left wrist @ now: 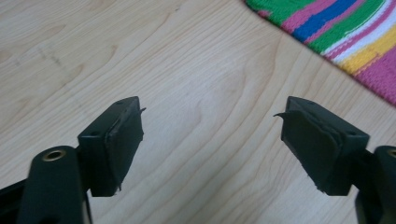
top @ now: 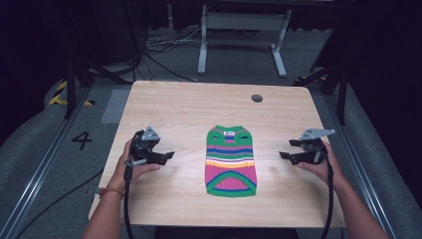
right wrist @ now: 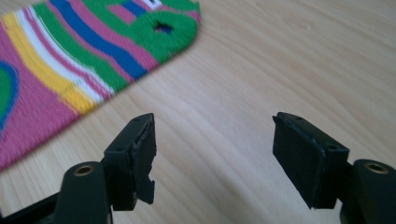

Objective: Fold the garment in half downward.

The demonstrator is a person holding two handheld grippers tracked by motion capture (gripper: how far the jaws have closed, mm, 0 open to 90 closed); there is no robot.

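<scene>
Your wooden table (top: 164,104) spans the middle of the high view, with a "4" marked on the floor (top: 30,164) at the left edge. The striped knit sweater (top: 231,160) lies flat at centre frame; its small neck label is too blurred to read. Your left gripper (top: 166,156), left of centre, and right gripper (top: 284,156), right of centre, both have jaws spread wide, empty, well apart from the sweater between them.
</scene>
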